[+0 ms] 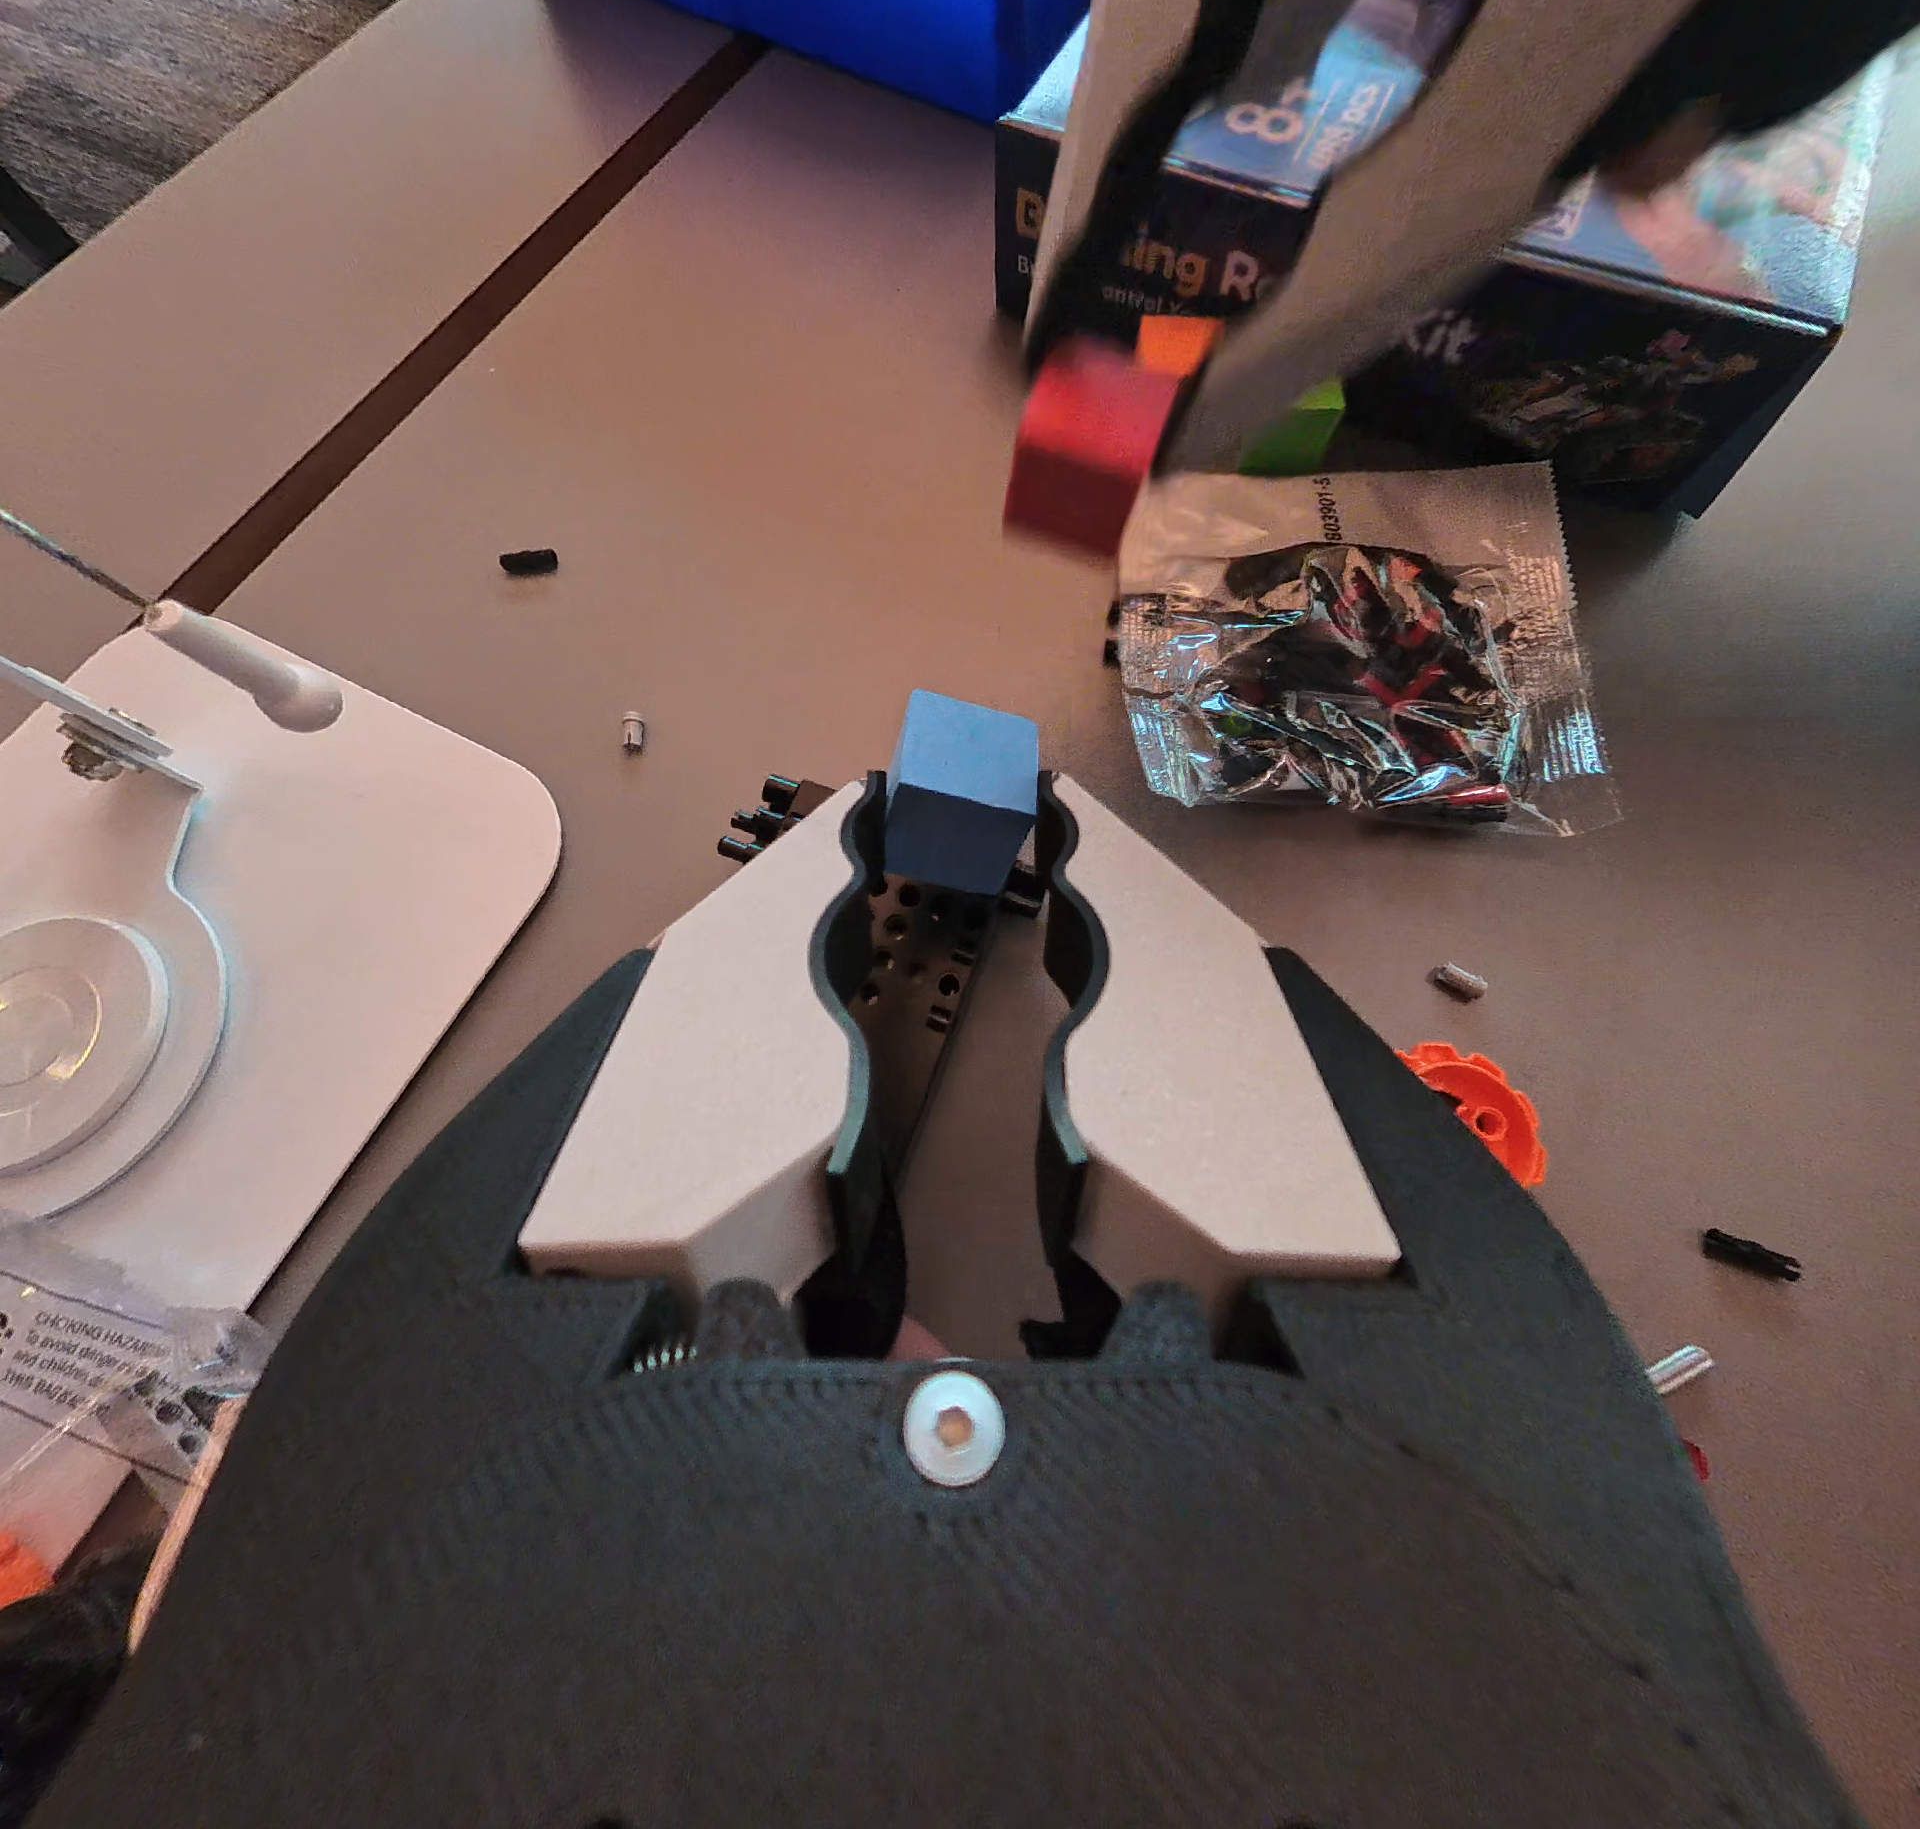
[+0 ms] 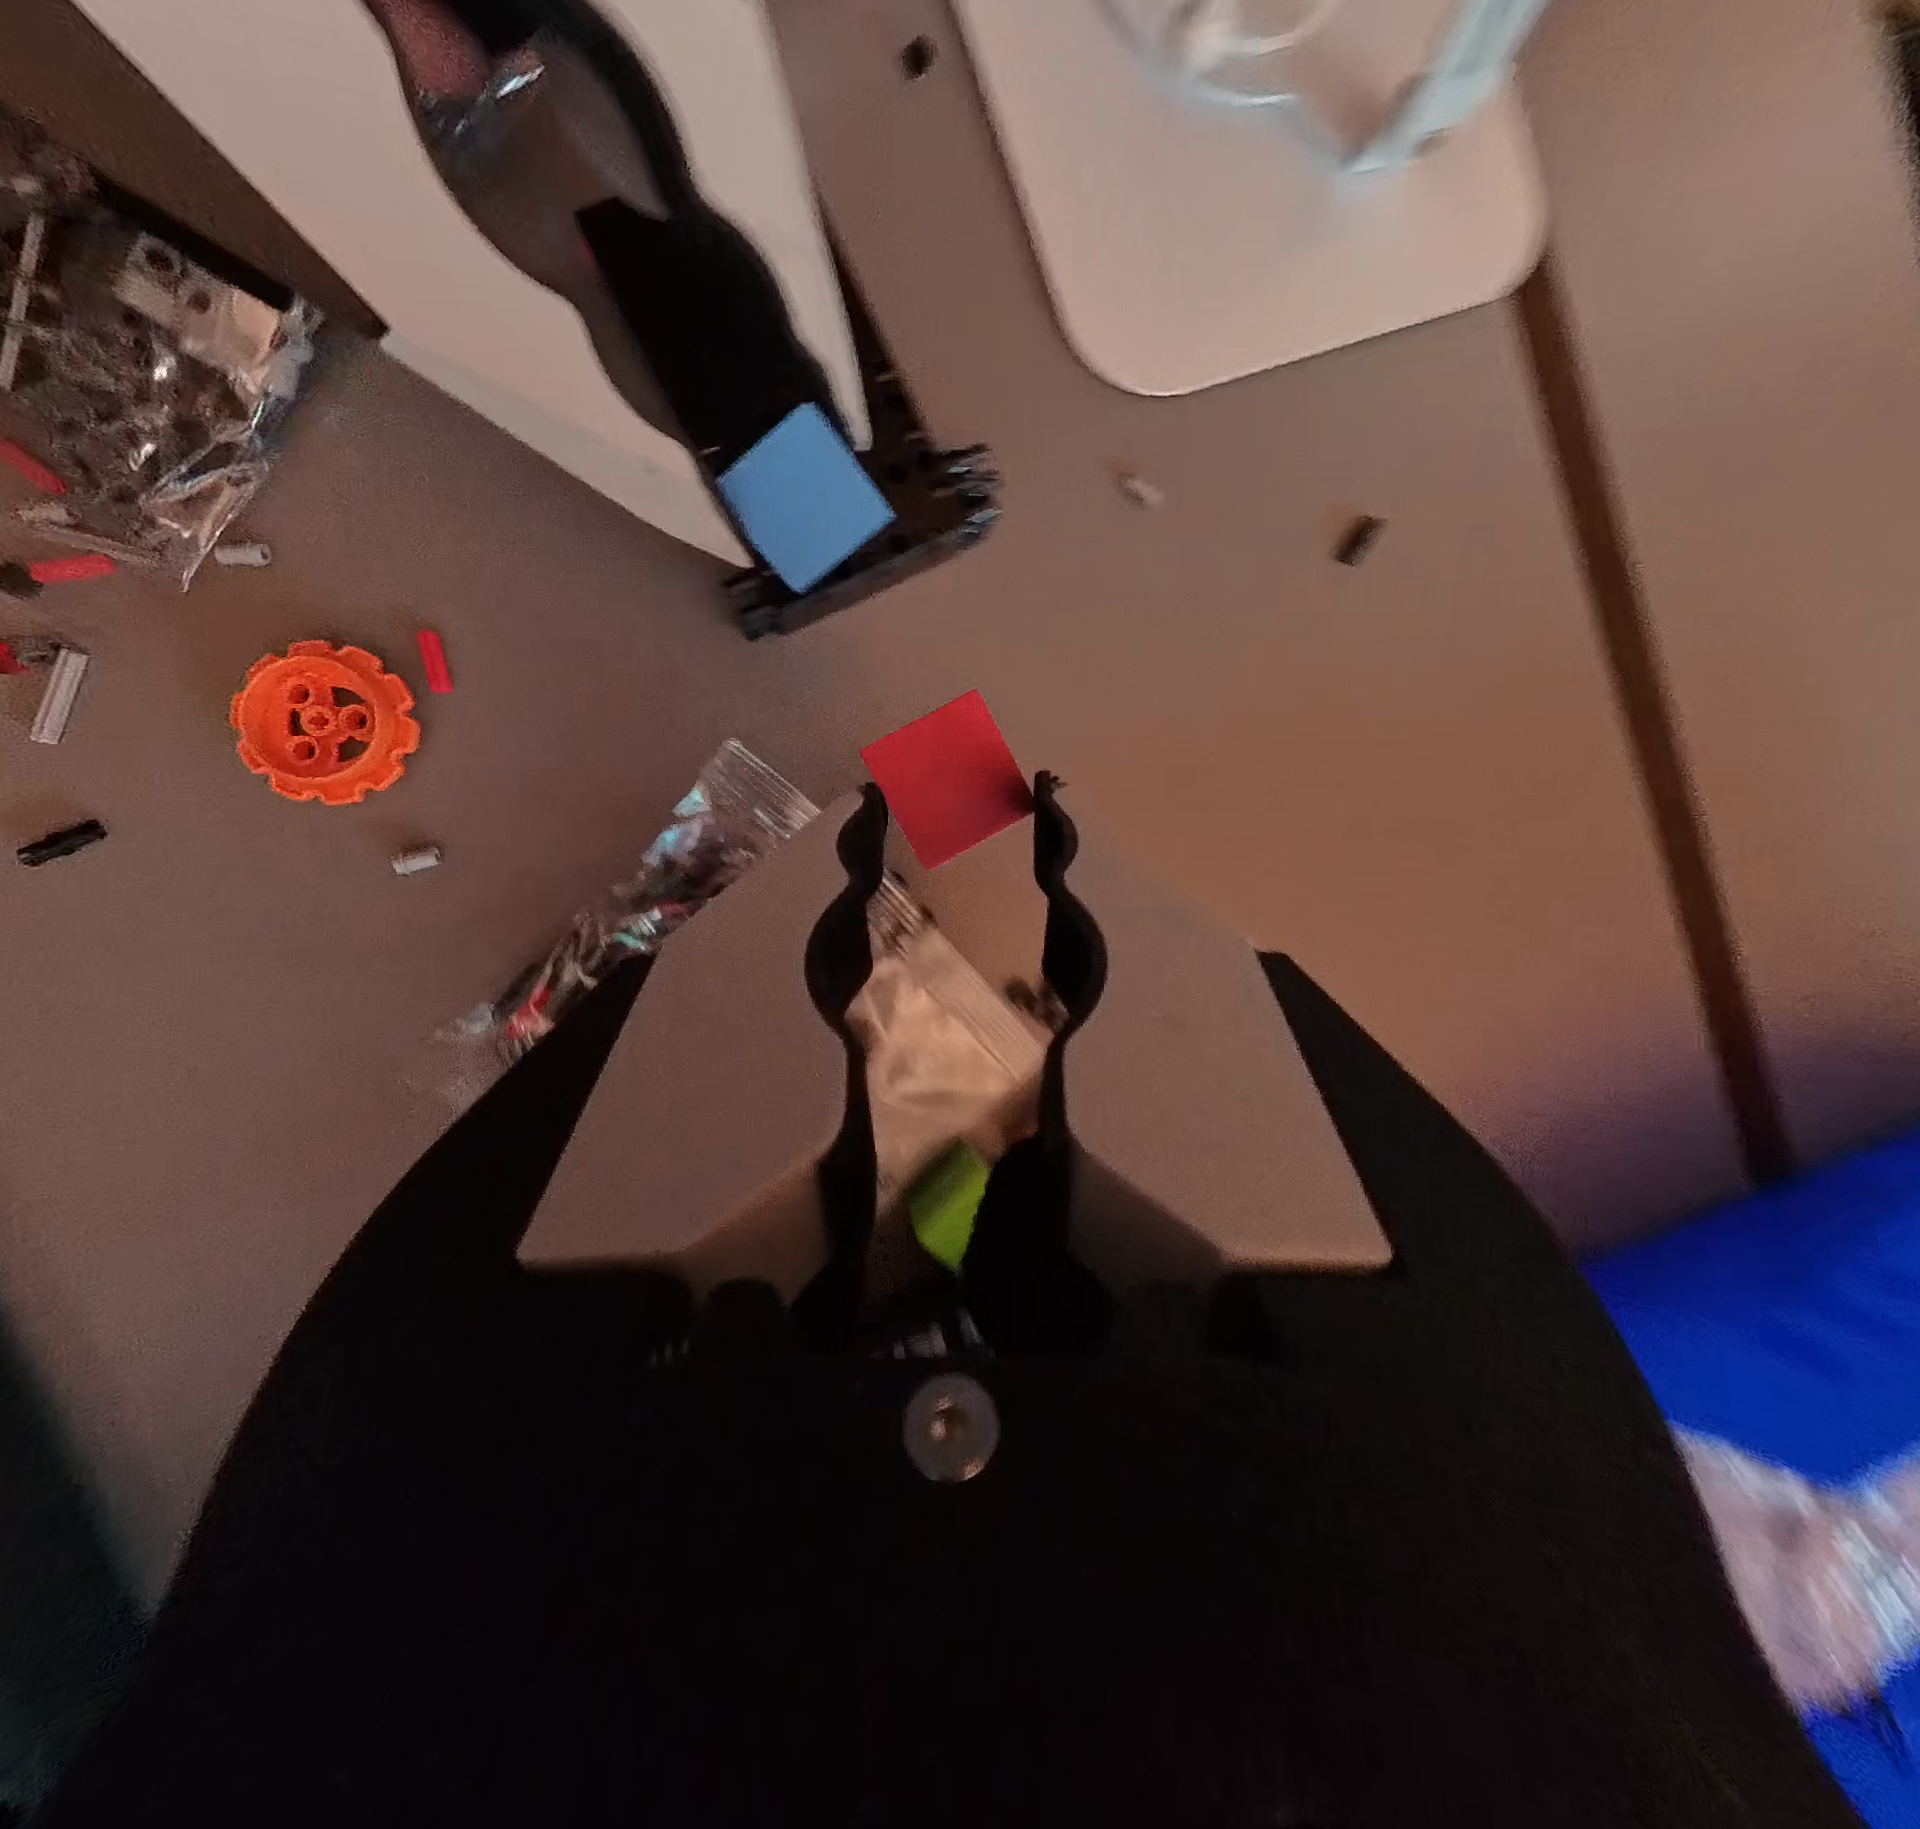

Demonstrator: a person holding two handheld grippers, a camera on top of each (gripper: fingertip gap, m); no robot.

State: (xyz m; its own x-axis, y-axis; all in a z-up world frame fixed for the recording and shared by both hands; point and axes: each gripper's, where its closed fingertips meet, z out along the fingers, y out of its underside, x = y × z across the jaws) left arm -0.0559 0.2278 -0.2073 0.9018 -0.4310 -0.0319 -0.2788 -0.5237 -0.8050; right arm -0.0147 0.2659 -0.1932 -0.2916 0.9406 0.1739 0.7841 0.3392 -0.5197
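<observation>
Right gripper [image 2: 954, 792] front and centre, fingertips pinching a red cube [image 2: 943, 778] by two opposite edges, held above the brown table [image 2: 1299, 740]. Green block [image 2: 951, 1203] peeking through further back between the fingers, over a clear crinkly bag [image 2: 665, 875]. Left gripper [image 2: 800, 506] coming in from top left, clamped on a blue cube [image 2: 805, 509], right over a black studded piece [image 2: 914, 543]. Orange gear wheel [image 2: 325, 721] lying off to the left among small loose red, grey and black bits. White rounded plate [image 2: 1247, 221] up top, blue bin [image 2: 1787, 1291] at lower right. All a bit blurry.
</observation>
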